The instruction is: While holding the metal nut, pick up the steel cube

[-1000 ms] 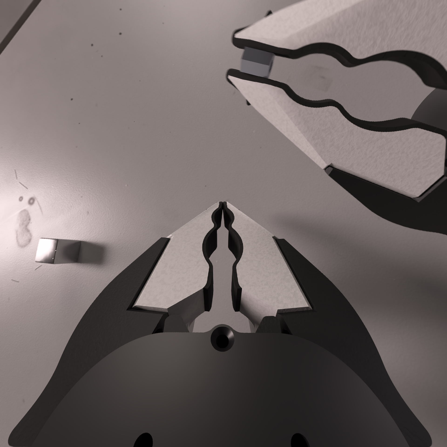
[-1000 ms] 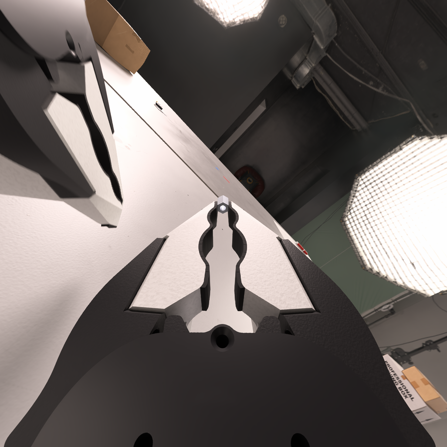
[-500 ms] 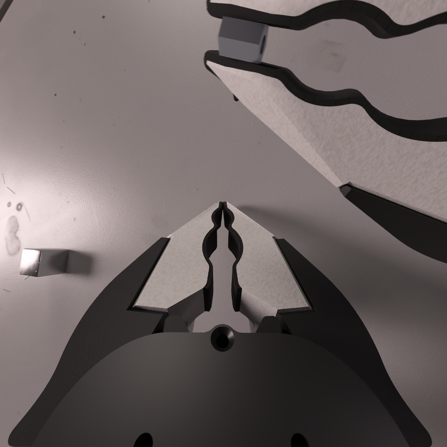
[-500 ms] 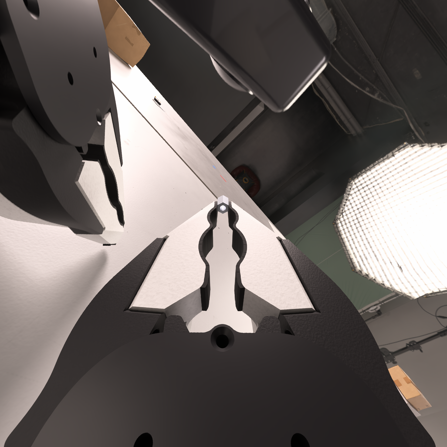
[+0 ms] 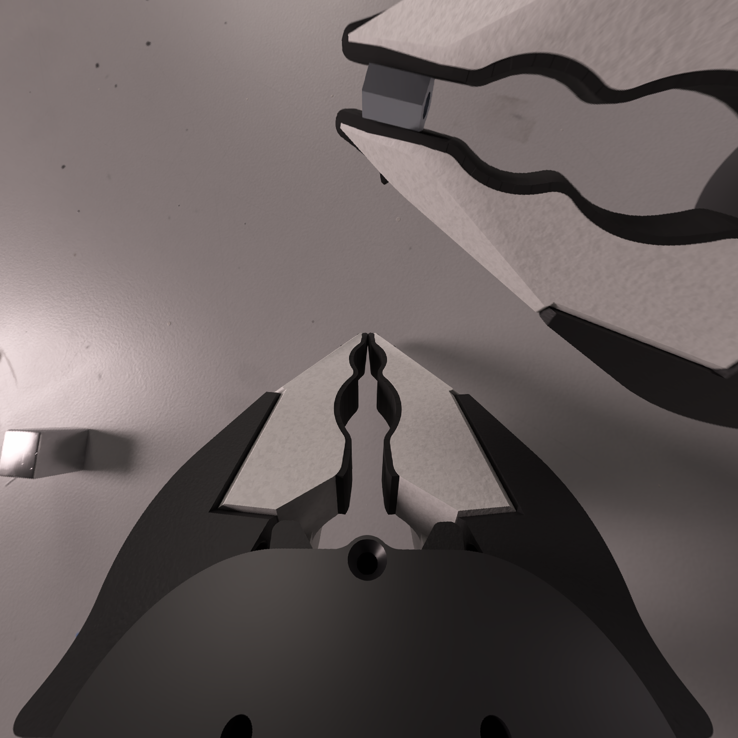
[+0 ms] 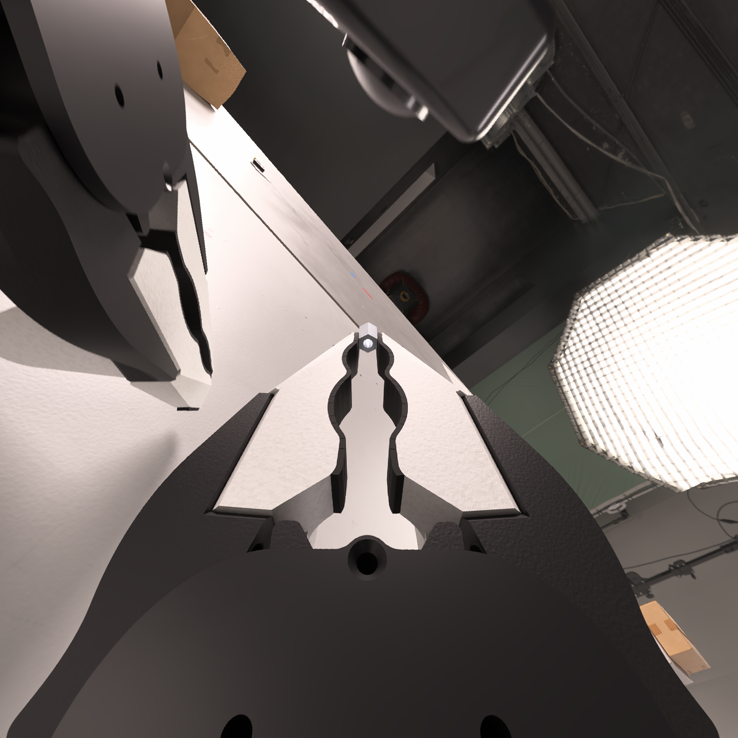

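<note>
My right gripper (image 6: 368, 339) is shut on the grey hexagonal metal nut (image 6: 367, 340), pinched at its fingertips and held above the table. The nut (image 5: 397, 102) and the right gripper (image 5: 355, 90) also show at the upper right of the left wrist view. My left gripper (image 5: 368, 336) is shut and empty, low over the table. The shiny steel cube (image 5: 38, 453) lies on the table at the far left edge of the left wrist view, well left of my left fingertips. The left gripper (image 6: 195, 383) shows at the upper left of the right wrist view.
The pale table (image 5: 199, 239) has small dark specks. In the right wrist view a cardboard box (image 6: 203, 68) sits at the table's far end. A bright softbox lamp (image 6: 647, 367) stands beyond the table edge, and a second cardboard box (image 6: 675, 643) lies at the lower right.
In the left wrist view the cube has slid further toward the left edge. The right gripper with the nut first climbed in the frame, then dropped back and to the right.
</note>
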### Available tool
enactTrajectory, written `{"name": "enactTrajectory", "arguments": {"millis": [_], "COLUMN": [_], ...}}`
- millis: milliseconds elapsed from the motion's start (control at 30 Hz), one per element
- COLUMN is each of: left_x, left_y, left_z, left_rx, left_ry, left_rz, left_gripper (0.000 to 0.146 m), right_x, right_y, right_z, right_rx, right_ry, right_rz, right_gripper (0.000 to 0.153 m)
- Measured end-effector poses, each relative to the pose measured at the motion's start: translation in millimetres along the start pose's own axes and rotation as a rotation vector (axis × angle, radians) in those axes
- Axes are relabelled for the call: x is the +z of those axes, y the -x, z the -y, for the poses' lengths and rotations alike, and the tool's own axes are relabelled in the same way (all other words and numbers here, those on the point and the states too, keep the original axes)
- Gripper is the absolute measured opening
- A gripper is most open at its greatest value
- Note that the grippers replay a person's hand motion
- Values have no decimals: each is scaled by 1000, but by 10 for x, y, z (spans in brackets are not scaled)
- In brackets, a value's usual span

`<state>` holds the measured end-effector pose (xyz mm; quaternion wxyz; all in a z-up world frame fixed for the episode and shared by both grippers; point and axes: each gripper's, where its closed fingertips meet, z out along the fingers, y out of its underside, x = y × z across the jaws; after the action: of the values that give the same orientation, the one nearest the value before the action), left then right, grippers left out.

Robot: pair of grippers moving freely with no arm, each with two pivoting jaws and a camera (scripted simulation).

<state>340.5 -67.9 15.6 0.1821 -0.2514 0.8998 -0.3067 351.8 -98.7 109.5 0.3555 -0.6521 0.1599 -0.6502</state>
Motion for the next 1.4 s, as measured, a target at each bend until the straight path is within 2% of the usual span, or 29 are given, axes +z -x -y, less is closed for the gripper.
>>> {"name": "enactTrajectory", "arguments": {"millis": [233,500,633,733,867,1133,1267,1400], "left_x": [64,89,11,-107,-125,25,-206,-553], "left_y": [17,57,36,120,167,86,171,443], "left_z": [-4,9,18,67,36,-35,119,187], "left_rx": [37,-43,-79,-94,-64,6,-55,-107], "left_ry": [24,-8,-39,-68,-32,19,-102,-202], "left_rz": [40,13,-32,2,41,35,15,25], "left_gripper": [0,0,0,0,0,0,0,0], "right_x": [5,13,12,12,13,9,7,7], "right_y": [-15,-23,-28,-30,-30,-31,-33,-33], "right_z": [-29,-56,-56,-57,-57,-57,-60,-60], "right_rx": [23,38,37,38,36,32,34,32], "right_ry": [8,17,16,17,17,18,19,18], "right_rz": [-3,-6,-9,-10,-11,-12,-12,-12], "right_gripper": [8,8,8,8,8,8,8,8]}}
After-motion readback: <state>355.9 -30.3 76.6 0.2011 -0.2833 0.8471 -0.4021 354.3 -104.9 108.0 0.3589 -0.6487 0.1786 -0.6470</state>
